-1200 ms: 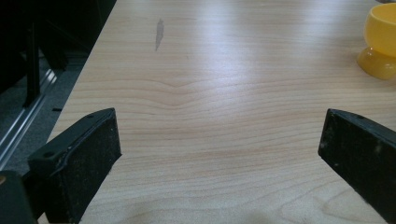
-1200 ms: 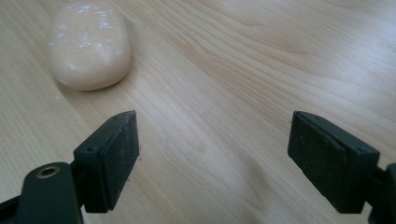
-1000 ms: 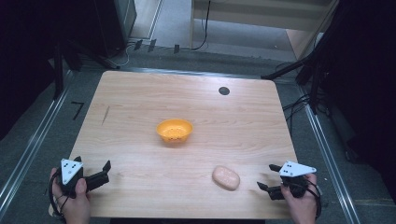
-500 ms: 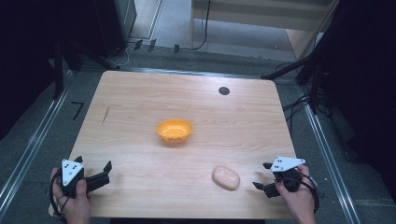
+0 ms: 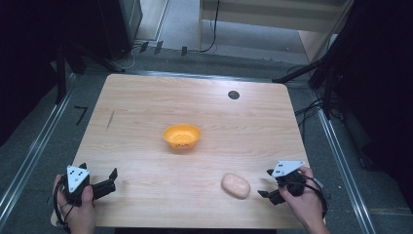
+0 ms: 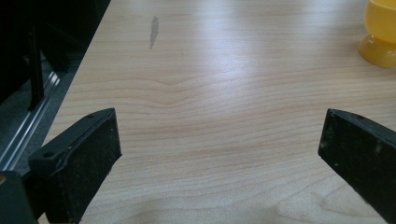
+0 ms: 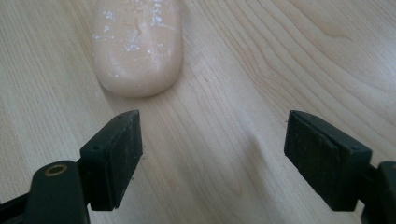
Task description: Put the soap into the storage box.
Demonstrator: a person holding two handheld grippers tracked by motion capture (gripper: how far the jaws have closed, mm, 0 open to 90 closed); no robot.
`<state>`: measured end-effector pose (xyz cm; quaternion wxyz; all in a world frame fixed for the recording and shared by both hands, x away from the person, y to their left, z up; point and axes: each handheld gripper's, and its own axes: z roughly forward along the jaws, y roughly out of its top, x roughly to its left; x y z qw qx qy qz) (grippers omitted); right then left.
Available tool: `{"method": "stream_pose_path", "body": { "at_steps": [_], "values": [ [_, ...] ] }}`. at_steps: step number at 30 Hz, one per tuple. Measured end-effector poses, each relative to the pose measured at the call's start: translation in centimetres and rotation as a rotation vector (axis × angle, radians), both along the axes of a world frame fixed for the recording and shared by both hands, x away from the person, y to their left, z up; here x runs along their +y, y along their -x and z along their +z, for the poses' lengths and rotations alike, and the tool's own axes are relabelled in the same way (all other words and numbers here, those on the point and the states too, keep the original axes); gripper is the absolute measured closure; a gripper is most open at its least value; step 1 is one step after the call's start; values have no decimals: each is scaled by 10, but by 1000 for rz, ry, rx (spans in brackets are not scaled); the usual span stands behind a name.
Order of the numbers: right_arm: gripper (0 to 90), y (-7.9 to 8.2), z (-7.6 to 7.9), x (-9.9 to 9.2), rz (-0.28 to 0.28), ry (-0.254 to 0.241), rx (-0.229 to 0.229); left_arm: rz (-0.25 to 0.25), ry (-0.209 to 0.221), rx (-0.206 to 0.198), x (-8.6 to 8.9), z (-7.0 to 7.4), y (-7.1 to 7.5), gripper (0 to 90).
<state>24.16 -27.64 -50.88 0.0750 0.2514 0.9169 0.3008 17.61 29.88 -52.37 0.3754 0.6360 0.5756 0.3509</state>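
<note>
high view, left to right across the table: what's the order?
left claw → orange bowl → pale soap-like bar → right claw

A light wooden table (image 5: 146, 107) with rounded corners carries two things. An orange bowl (image 5: 181, 136) stands near its middle. A pale pink bar of soap (image 5: 235, 185) lies flat toward the near right, well apart from the bowl. A dark round grommet (image 5: 234, 95) sits in the far right of the tabletop.
</note>
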Motion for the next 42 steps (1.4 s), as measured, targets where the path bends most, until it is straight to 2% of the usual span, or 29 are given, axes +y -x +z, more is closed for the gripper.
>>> {"method": "stream_pose_path", "body": {
  "at_steps": [5, 8, 10, 37, 42],
  "values": [
    [207, -2, 2, 5, 16, 22, 2, 6, 0, 0, 0, 0, 0, 4],
    [211, -2, 3, 7, 15, 22, 0, 23, -9, -5, -1, 0, 0, 71],
    [216, -3, 4, 9, 22, 25, 5, 22, -20, 0, -1, 0, 0, 71],
    [201, -12, 7, 44, 104, 91, 37, 9, -29, 15, -2, 0, -2, 72],
    [191, -14, 6, 51, 110, 82, 52, 7, -33, 17, -3, 0, -2, 71]
  ]
}}
